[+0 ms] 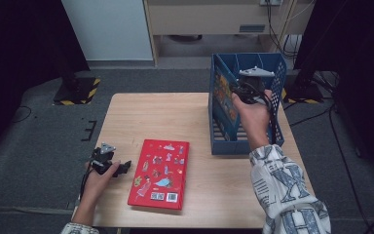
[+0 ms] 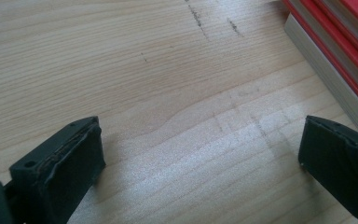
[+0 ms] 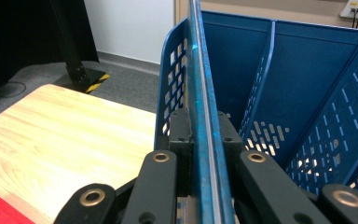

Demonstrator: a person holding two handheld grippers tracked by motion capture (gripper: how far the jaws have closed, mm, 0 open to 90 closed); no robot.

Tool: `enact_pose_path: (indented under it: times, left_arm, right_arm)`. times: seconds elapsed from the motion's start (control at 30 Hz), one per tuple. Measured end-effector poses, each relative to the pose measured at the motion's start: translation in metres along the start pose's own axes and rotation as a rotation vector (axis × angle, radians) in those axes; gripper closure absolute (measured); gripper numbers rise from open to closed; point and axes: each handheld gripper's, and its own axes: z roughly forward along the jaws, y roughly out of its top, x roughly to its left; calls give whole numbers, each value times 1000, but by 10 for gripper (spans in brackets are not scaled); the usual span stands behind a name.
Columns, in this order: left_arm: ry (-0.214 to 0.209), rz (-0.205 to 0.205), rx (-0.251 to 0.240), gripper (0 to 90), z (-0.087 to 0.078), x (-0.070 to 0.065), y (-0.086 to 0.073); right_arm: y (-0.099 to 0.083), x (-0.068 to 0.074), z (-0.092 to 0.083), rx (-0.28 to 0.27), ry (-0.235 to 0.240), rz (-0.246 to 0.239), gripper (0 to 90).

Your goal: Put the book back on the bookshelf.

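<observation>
A: While the left gripper point(image 1: 108, 163) rests at the table's point(image 1: 175, 109) left edge in the person's left hand point(image 1: 97, 179), what are its jaws doing?

B: They stand wide apart with nothing between them. The left gripper view has bare wood between the two black jaws, and the edge of the red book point(image 2: 340, 51) runs along the upper right.

A: And that red book on the high view?

B: It lies flat on the table, cover up, just right of the left gripper point(image 2: 200, 158), near the front edge. The red book point(image 1: 160, 173) sits apart from the blue file rack point(image 1: 272, 141).

A: Moving right, what is in the rack?

B: A thin blue book point(image 1: 224, 95) stands upright in the rack's leftmost compartment, against its left wall. The rack itself stands on the right part of the table, toward the far edge.

A: Is the right gripper point(image 1: 252, 84) on it?

B: Yes. The right hand point(image 1: 253, 114) holds the gripper over the rack, and in the right gripper view the jaws are clamped on the upright blue book point(image 3: 204, 140), one pad point(image 3: 181, 135) on each side of its thin edge. The rack's perforated dividers point(image 3: 261, 93) rise behind.
</observation>
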Motion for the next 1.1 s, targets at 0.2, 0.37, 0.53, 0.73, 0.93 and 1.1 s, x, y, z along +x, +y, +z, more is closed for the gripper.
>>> enact_pose_path:
  times: [0.2,0.37,0.53,0.73,0.93,1.1]
  left_arm:
    - [0,0,1,0,0,0,0]
    - [0,0,1,0,0,0,0]
    - [0,1,1,0,0,0,0]
    - [-1,-1,-2,0,0,0,0]
    - [-1,-4,-5,0,1,-1,0]
    - [-2,-3,-5,0,1,-1,0]
  right_arm:
    - [-1,0,1,-26,-4,8,823]
    - [0,2,3,-61,-14,11,825]
    - [3,3,7,-81,-26,17,825]
    - [10,5,10,-117,-53,21,825]
    - [12,7,14,-123,-69,26,825]
    - [11,8,20,-124,-86,22,825]
